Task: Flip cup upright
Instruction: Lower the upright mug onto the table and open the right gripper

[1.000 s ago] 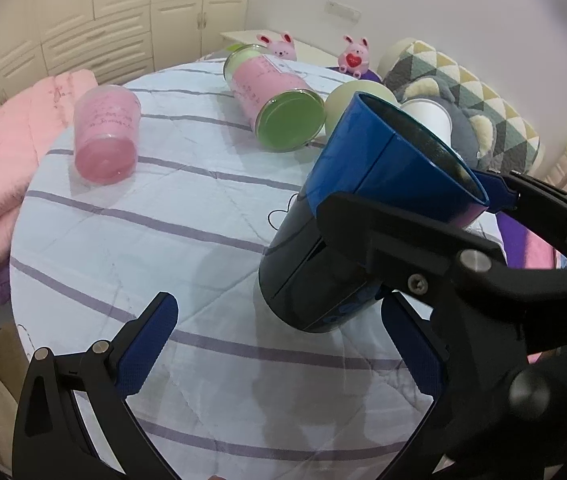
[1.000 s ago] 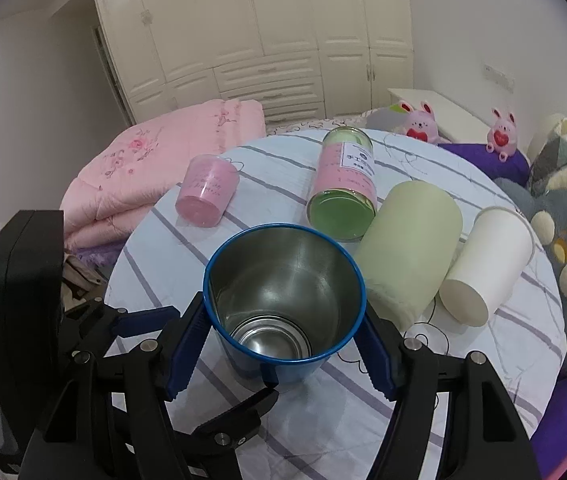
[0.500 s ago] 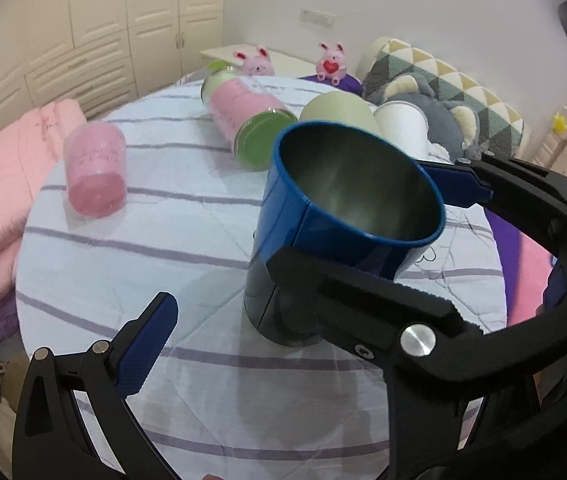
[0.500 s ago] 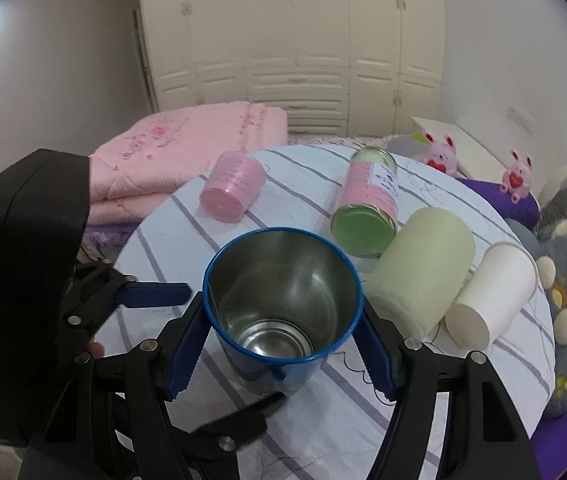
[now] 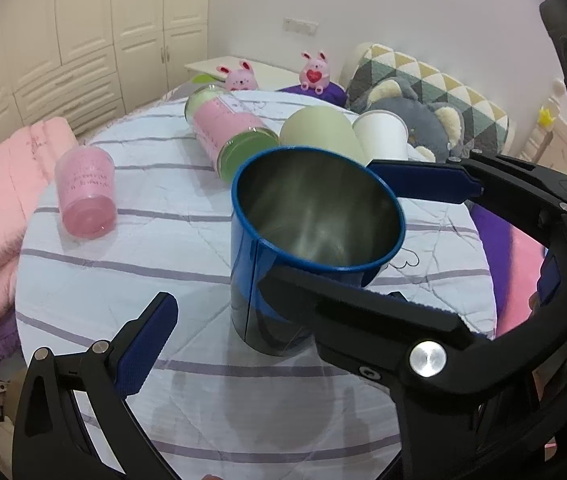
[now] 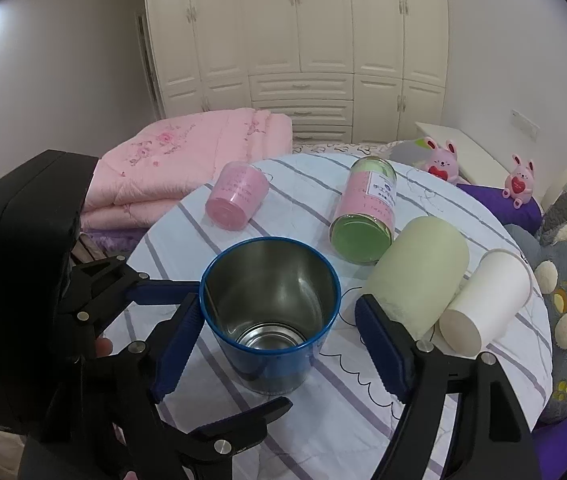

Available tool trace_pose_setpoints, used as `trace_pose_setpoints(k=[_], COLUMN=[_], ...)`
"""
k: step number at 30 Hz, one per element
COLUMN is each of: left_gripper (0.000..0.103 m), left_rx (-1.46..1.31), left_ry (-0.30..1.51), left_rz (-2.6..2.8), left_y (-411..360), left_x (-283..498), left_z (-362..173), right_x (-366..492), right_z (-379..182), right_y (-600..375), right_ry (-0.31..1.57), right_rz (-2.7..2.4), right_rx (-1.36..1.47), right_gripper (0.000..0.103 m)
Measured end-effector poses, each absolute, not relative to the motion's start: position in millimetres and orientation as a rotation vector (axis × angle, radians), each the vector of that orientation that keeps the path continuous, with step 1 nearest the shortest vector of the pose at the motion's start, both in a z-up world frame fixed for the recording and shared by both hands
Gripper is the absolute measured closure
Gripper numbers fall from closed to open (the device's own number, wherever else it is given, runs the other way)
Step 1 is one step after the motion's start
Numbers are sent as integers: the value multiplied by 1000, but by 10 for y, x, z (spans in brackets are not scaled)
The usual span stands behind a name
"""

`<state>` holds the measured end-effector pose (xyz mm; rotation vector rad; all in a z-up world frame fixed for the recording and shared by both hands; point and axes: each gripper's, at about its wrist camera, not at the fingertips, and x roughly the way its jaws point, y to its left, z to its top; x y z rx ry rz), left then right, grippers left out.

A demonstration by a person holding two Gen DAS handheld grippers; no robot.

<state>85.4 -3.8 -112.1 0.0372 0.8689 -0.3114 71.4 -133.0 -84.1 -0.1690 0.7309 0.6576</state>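
A blue metal cup (image 5: 267,264) with a steel inside stands upright on the striped round table (image 5: 131,256), mouth up; it also shows in the right wrist view (image 6: 271,320). My right gripper (image 6: 271,340) is open with its jaws on either side of the cup, a gap on each side. My left gripper (image 5: 283,344) is open around the cup's near side; only its left finger (image 5: 145,344) shows clearly, the right one is hidden behind the right gripper's arm.
Lying on their sides on the table: a pink cup (image 6: 237,196), a pink-labelled jar with green lid (image 6: 367,212), a pale green cup (image 6: 419,276) and a white paper cup (image 6: 487,300). Pink quilt (image 6: 187,164) at left, plush toys at right.
The blue cup went from tilted in the right gripper's grip to standing upright on the table. The right gripper's jaws have opened off it.
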Motion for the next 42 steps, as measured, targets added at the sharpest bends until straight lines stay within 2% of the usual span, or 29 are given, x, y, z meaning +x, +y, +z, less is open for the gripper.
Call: trace_pose_setpoints(k=[20,42], left_gripper=[0,0], left_rx=[88,142], left_ry=[817,660], left_rz=[-328,-244], left_y=[-159,-334], left_x=[755,145], left_z=[-920,-308], right_x=[624,76], right_z=[-710,-54], right_y=[-1476,-2069], right_ry=[708,632], right_rz=[650,453], right_rx=[-123,-49], right_gripper=[23,22])
